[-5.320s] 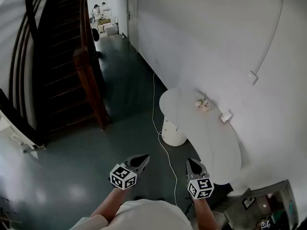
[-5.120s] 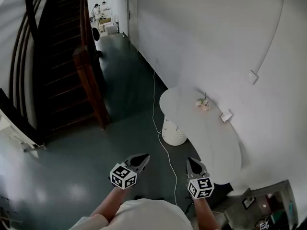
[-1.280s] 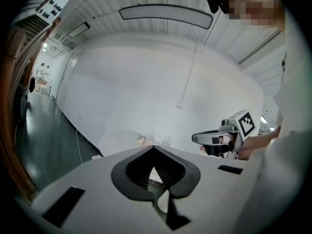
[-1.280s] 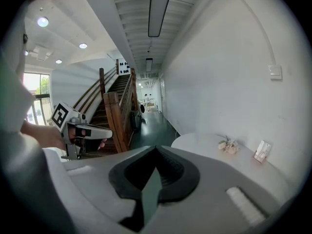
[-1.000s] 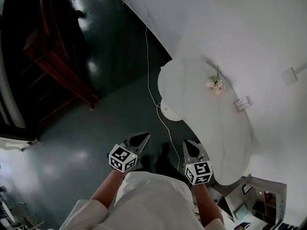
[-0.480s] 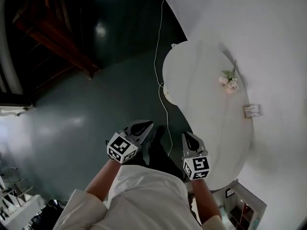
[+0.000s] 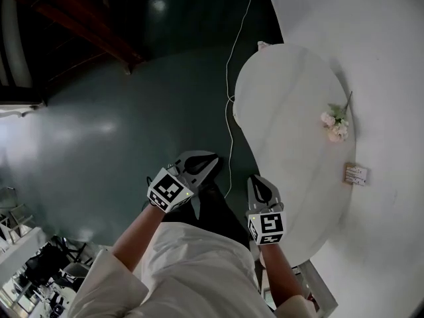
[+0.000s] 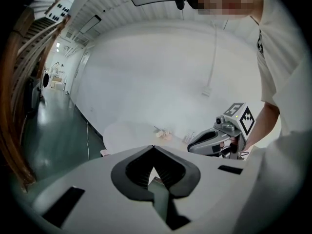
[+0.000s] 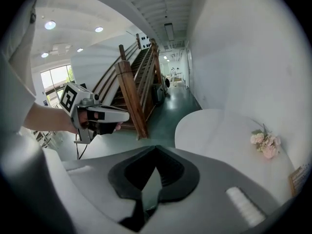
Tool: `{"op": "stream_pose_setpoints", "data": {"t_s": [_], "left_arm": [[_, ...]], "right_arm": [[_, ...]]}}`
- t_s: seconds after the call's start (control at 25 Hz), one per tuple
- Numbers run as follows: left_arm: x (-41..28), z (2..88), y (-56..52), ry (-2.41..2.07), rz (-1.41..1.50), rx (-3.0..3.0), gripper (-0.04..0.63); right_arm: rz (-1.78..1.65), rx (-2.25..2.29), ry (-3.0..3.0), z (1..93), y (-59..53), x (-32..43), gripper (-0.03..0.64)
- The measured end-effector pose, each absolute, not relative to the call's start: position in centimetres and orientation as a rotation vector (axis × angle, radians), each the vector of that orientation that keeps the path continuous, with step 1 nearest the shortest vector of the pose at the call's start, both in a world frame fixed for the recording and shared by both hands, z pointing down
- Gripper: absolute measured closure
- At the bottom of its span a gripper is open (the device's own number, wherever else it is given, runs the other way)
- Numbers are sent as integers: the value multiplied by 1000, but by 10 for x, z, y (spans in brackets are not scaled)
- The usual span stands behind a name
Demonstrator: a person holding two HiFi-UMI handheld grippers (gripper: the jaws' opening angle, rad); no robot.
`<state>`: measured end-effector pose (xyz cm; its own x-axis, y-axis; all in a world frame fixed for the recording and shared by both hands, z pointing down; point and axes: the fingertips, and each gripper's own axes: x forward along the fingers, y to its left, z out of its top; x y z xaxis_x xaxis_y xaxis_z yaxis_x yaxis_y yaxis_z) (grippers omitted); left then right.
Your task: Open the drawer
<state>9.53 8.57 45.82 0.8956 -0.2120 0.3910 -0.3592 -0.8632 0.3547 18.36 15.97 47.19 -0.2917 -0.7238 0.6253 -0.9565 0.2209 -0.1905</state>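
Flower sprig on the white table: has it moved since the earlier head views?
No. The flower sprig still lies on the table beside the small card, near the wall; only the camera turned.

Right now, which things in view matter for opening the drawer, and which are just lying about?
Job: left gripper, right gripper, both shut and empty; no drawer clearly in view.
Lying about: white table, pink flowers, small card, floor cable, wooden staircase.

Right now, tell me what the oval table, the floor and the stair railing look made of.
Oval table: matte white, likely painted wood or laminate; no glare.
Floor: glossy dark green coating, mirrors the lights.
Stair railing: reddish-brown wood, semi-gloss.
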Motion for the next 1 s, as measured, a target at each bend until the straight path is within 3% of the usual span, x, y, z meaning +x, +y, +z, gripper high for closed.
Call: {"op": "stream_pose_setpoints", "data": {"t_s": [1.0], "left_arm": [[132, 622, 37, -295, 451, 2567, 588]], "right_arm": [[966, 1543, -1971, 607, 113, 150, 606]]}}
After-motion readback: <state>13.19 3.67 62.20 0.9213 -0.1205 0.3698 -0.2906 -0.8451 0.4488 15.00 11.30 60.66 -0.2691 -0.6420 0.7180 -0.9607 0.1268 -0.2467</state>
